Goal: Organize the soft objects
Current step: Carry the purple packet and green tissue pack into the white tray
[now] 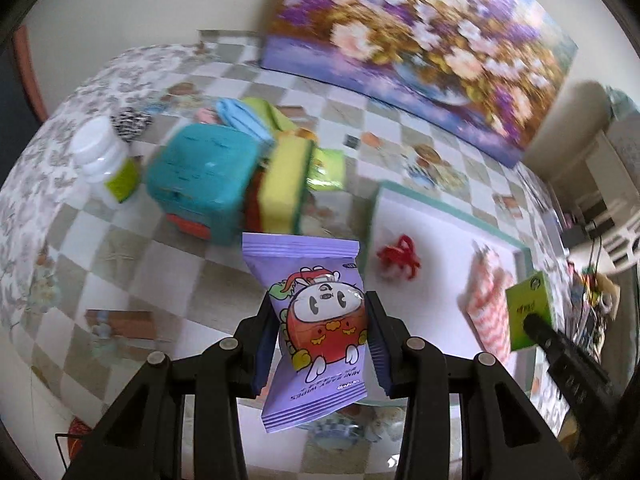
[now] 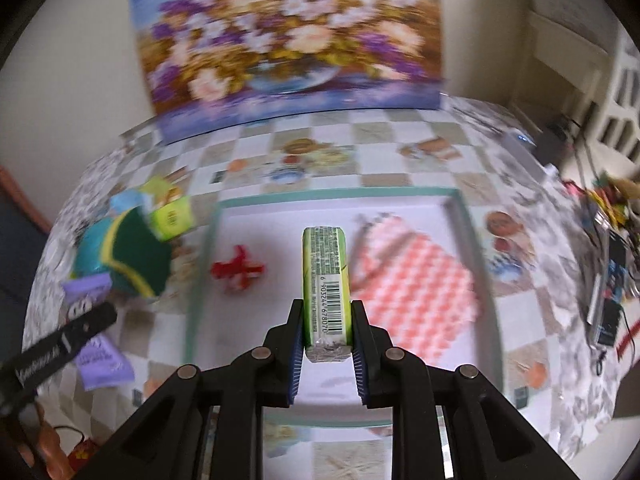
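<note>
My left gripper (image 1: 320, 312) is shut on a purple pack of baby wipes (image 1: 316, 320), held above the checked tablecloth just left of a white tray (image 1: 440, 224). My right gripper (image 2: 326, 312) is shut on a green tissue pack (image 2: 326, 276), on edge, over the tray (image 2: 280, 216). In the left wrist view the green pack (image 1: 530, 312) and the right gripper's finger show at the right. In the tray lie a red scrunchie (image 2: 238, 268) and a pink-and-white cloth (image 2: 416, 284). The purple pack (image 2: 94, 328) shows at the left of the right wrist view.
Left of the tray sit a teal box (image 1: 204, 176), a yellow-green sponge (image 1: 286, 184), another green pack (image 1: 326, 168), folded cloths (image 1: 240, 114) and a white bottle (image 1: 106, 156). A flower painting (image 1: 420, 48) leans on the wall. Cables and clutter (image 2: 608, 264) lie at the right.
</note>
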Motion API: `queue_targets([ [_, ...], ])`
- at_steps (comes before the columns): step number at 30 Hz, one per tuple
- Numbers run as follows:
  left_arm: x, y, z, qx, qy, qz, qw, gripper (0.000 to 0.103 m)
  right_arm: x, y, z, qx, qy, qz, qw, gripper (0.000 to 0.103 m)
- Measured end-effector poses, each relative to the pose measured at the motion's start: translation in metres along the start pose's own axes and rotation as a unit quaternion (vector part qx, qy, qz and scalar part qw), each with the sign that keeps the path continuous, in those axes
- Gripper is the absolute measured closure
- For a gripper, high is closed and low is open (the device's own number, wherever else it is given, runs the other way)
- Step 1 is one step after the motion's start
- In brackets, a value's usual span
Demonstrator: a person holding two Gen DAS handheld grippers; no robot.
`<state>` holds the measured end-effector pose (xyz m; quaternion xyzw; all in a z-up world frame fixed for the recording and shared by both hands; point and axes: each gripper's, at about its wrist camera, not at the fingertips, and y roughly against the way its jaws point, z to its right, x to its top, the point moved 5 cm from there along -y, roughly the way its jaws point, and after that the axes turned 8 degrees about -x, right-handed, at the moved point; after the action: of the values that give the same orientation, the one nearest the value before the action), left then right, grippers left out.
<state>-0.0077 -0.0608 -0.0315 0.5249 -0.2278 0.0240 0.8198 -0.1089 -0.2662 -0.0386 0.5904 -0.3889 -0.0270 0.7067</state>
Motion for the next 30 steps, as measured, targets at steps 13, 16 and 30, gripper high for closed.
queue_targets([
  [13, -0.023, -0.038, 0.059, -0.021, -0.076, -0.046, 0.9959, 0.060, -0.006, -0.020, 0.083, -0.087, -0.082, -0.033, 0.992, 0.080],
  [16, -0.029, -0.047, 0.068, -0.019, -0.091, -0.058, 0.9940, 0.059, -0.009, -0.023, 0.097, -0.105, -0.095, -0.040, 0.989, 0.080],
  [30, -0.035, -0.073, 0.086, 0.012, -0.156, -0.064, 0.9857, 0.059, -0.024, -0.050, 0.109, -0.118, -0.101, -0.093, 0.984, 0.080],
])
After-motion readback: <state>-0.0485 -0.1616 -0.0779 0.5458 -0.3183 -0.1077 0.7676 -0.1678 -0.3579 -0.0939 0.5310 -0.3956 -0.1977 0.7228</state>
